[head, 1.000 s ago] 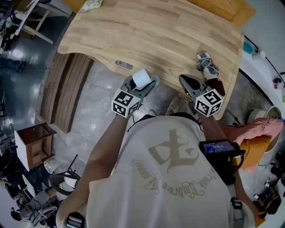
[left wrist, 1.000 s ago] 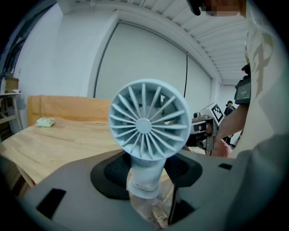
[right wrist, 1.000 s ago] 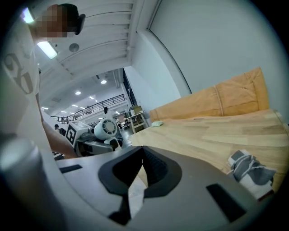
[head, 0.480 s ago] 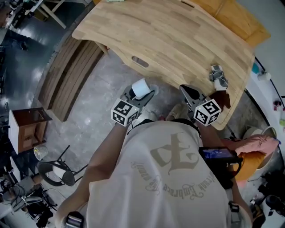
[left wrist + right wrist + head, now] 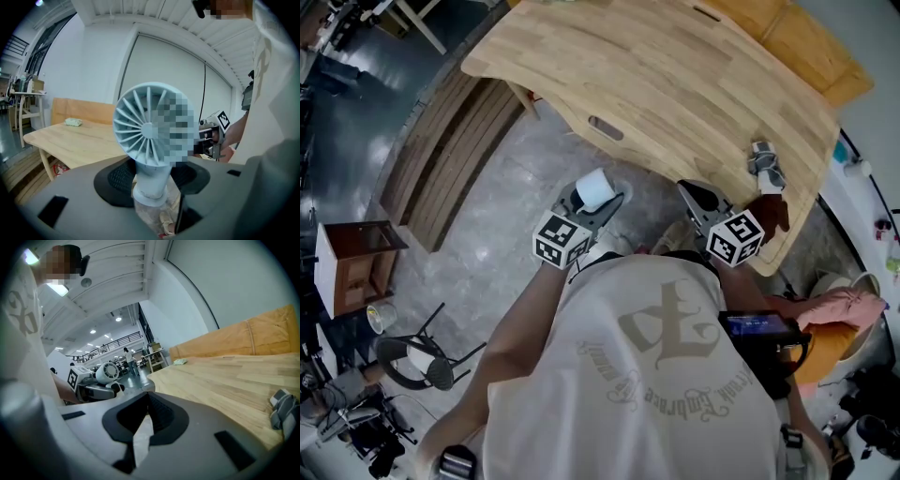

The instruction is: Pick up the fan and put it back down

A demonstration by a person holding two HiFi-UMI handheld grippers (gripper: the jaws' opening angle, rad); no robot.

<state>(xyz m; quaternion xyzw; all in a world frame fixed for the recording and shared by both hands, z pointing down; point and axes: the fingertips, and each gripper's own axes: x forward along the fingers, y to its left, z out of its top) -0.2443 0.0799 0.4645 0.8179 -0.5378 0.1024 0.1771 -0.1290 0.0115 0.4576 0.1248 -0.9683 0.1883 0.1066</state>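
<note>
We have the small, pale blue-white plastic handheld fan (image 5: pixel 140 136) clamped in the left gripper (image 5: pixel 600 202). Its black pads (image 5: pixel 119 176) press on the round stem just below the ribbed head. The head stands above the jaws, with the grille facing back along the gripper.

The fan is off the table, held over the grey floor (image 5: pixel 516 187). The curved near edge of the light wooden table (image 5: pixel 675 84) lies at 12 to 1 o'clock from it. The right gripper (image 5: pixel 695 195) has its jaws drawn together on nothing. It sits at 3 o'clock of the left one, with its tip at the table's edge.

By our reckoning the lift is done and the set-down is what remains. To do it well, we should:

- Carry the fan towards 12 o'clock until it is well over the bare wood, not just past the lip.
- Keep the stem upright on the way.
- Lower it until the foot rests flat on the table.
- Part the jaws only then, and draw the gripper straight back so a pad does not drag the stem.

The foot looks narrow under a wide head, so we expect the fan to tip if we let go at a lean.

A small grey and white bundle (image 5: pixel 766 165) lies at 1 o'clock of the right gripper, so we should land the fan well apart from it. We should also keep the right gripper out of the path.
</note>
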